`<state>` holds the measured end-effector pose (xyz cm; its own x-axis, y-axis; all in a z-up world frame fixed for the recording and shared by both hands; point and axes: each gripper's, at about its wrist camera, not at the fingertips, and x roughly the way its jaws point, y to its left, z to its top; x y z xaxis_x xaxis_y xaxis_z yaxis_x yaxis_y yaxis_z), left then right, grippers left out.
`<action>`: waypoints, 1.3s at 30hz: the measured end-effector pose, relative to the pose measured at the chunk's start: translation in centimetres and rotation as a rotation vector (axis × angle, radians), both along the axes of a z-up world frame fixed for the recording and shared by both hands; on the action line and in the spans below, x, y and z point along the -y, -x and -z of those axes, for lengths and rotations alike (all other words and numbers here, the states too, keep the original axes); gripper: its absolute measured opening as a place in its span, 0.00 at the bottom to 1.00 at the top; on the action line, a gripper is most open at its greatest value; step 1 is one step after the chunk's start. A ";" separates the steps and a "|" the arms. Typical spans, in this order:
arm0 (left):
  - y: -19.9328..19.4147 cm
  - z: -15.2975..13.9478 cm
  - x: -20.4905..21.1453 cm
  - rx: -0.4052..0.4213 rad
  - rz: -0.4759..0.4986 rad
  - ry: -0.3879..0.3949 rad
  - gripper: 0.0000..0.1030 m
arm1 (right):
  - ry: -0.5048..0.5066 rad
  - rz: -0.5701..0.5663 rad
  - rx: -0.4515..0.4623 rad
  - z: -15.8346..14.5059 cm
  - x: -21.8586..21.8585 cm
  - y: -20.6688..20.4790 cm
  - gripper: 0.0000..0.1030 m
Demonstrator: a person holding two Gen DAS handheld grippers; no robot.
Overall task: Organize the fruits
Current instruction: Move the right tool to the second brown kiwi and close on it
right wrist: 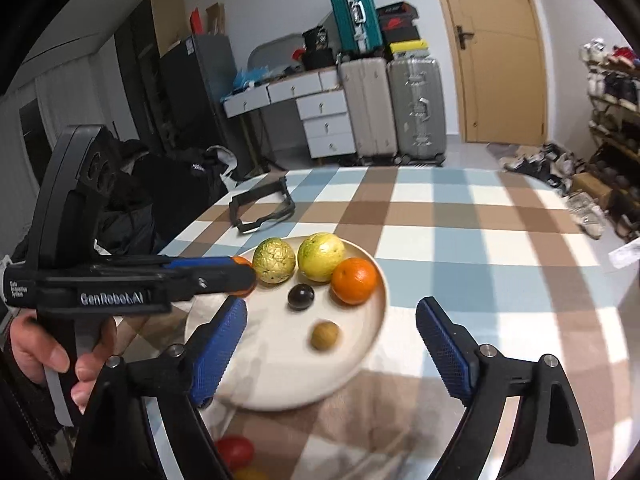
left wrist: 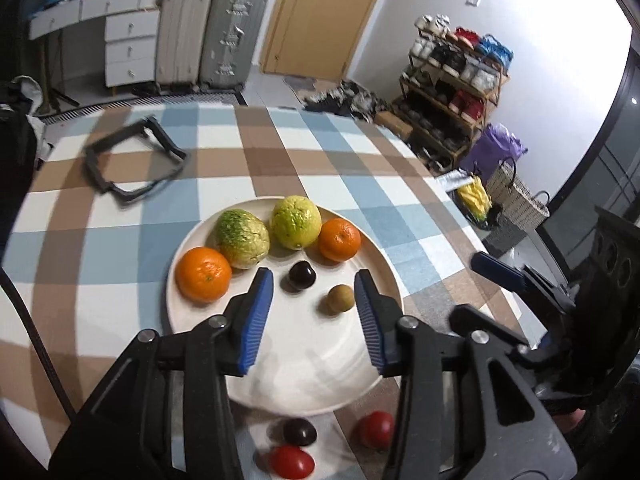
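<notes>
Nearest in the left wrist view, three small fruits lie on the checked desk [left wrist: 120, 248] just short of the plate [left wrist: 192, 332]: a red tomato [left wrist: 291, 462], a dark plum [left wrist: 299, 432] and a second red tomato [left wrist: 376, 429].

The left tool [left wrist: 314, 316] hangs over the near part of the plate, released, with nothing between its blue pads. The right tool [right wrist: 332, 352] is spread wide over the plate's near right edge, also grasping nothing.

On the plate, closest to the tools, sits a small tan fruit [left wrist: 340, 298]; just beyond it is a dark round fruit [left wrist: 302, 275].

Farther back runs a row: an orange [left wrist: 203, 274] at the left, touching a green-yellow fruit [left wrist: 242, 239], then a second green-yellow fruit [left wrist: 296, 222], then another orange [left wrist: 339, 239] at the right.

Beyond the plate, well apart from it, a black frame [left wrist: 134, 160] lies on the desk.

In the right wrist view a hand [right wrist: 44, 356] grips the left tool's handle.
</notes>
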<state>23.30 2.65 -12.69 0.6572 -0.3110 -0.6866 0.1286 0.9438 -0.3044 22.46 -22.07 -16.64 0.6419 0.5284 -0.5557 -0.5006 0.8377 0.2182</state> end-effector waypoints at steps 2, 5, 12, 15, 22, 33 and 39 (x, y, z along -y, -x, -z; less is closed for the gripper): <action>1.4 -0.8 -0.2 0.020 -0.021 -0.001 0.44 | -0.002 0.018 0.009 -0.7 0.8 1.3 0.86; 3.6 -1.7 -0.6 0.047 -0.043 0.003 0.49 | -0.031 0.042 0.038 -2.2 1.8 2.9 0.88; 8.3 -3.3 -0.8 0.109 -0.089 -0.045 0.73 | -0.065 0.060 0.122 -4.9 2.2 6.9 0.95; 10.1 -3.8 -0.9 0.129 -0.103 -0.064 0.76 | -0.083 0.053 0.127 -5.6 2.1 8.5 0.95; 13.6 -3.4 -0.9 0.152 -0.108 -0.083 0.91 | -0.119 0.087 0.156 -5.6 2.5 12.1 0.99; 16.5 0.9 -0.5 0.069 -0.089 -0.084 0.99 | -0.067 0.061 -0.001 -0.5 2.3 13.5 0.99; 16.6 3.6 -1.1 0.014 -0.085 -0.080 0.99 | -0.029 0.019 -0.135 3.2 1.1 12.1 0.99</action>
<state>6.67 3.76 -16.25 0.6883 -0.1984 -0.6978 0.0509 0.9727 -0.2263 10.33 -23.19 -19.82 0.5723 0.5341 -0.6222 -0.4491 0.8390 0.3072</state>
